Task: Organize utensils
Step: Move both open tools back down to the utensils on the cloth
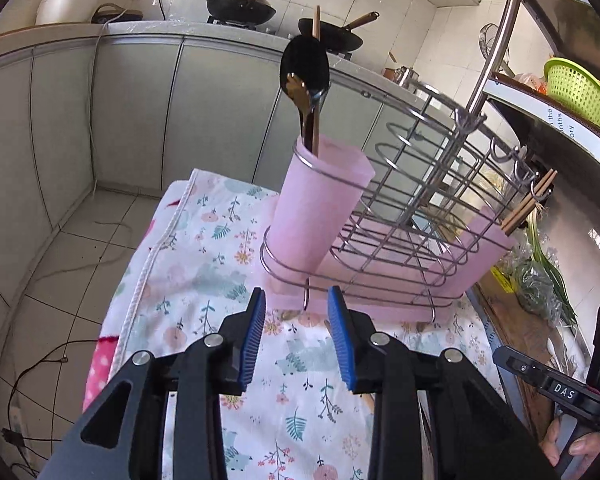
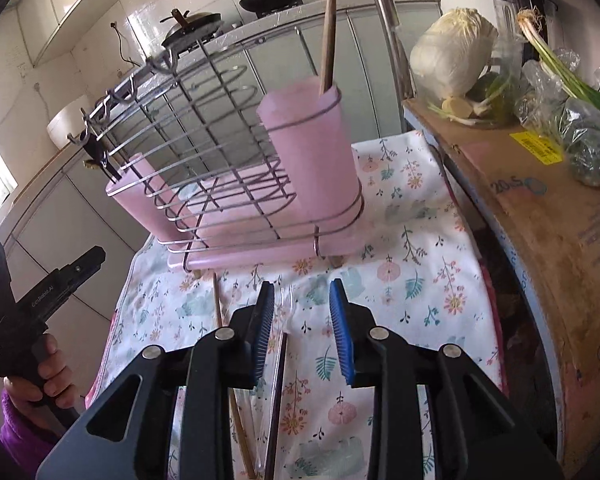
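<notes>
A wire rack (image 1: 412,200) stands on a floral cloth (image 1: 220,240) and holds two pink cups. The near cup (image 1: 316,208) has a black spoon (image 1: 305,64), a gold spoon and a wooden stick in it. The far cup (image 1: 488,240) holds chopsticks (image 1: 528,204). My left gripper (image 1: 296,292) hangs open in front of the rack with nothing between its pads. My right gripper (image 2: 301,286) is open over the cloth. Below it lie a clear plastic utensil (image 2: 285,308), a dark stick (image 2: 278,392) and a wooden chopstick (image 2: 219,304). One wooden stick (image 2: 329,32) stands in the cup (image 2: 316,152) nearest it.
A cardboard box (image 2: 540,216) with cabbage (image 2: 452,56) and green onions (image 2: 572,84) borders the cloth on the right. A hand in a purple sleeve (image 2: 36,380) holds the left gripper's handle. Behind are counters with woks (image 1: 240,6); a green basket (image 1: 580,88) sits on a shelf.
</notes>
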Action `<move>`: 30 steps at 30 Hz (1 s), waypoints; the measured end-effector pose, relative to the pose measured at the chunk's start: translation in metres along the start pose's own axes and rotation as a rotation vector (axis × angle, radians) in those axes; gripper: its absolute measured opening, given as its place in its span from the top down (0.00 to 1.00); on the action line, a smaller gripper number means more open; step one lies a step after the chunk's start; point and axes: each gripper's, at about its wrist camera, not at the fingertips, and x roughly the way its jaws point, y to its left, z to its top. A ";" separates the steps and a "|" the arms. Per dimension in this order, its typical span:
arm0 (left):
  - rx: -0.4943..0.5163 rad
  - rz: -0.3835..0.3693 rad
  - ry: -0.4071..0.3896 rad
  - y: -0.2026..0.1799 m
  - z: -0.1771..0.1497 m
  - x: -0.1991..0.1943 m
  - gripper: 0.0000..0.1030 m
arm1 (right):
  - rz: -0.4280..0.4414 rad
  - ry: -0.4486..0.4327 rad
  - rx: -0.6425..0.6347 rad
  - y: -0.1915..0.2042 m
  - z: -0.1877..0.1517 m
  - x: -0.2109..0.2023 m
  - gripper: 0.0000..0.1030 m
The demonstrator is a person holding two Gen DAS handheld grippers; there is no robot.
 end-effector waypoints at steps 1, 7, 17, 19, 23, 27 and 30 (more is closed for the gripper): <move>-0.004 -0.004 0.018 0.001 -0.004 0.003 0.70 | 0.002 0.015 0.006 -0.001 -0.003 0.003 0.72; -0.007 -0.019 0.107 0.001 -0.023 0.019 0.70 | 0.006 0.085 0.033 -0.005 -0.021 0.018 0.72; -0.001 -0.015 0.229 -0.010 -0.040 0.045 0.70 | 0.041 0.145 0.043 -0.010 -0.043 0.033 0.72; 0.011 -0.020 0.261 -0.016 -0.041 0.051 0.70 | 0.051 0.156 0.044 -0.012 -0.047 0.036 0.72; 0.013 -0.026 0.314 -0.026 -0.043 0.063 0.70 | 0.070 0.166 0.051 -0.016 -0.050 0.039 0.72; -0.036 -0.043 0.378 -0.030 -0.042 0.079 0.70 | 0.085 0.168 0.062 -0.021 -0.051 0.040 0.72; -0.057 -0.035 0.426 -0.032 -0.041 0.092 0.70 | 0.092 0.166 0.072 -0.025 -0.051 0.040 0.72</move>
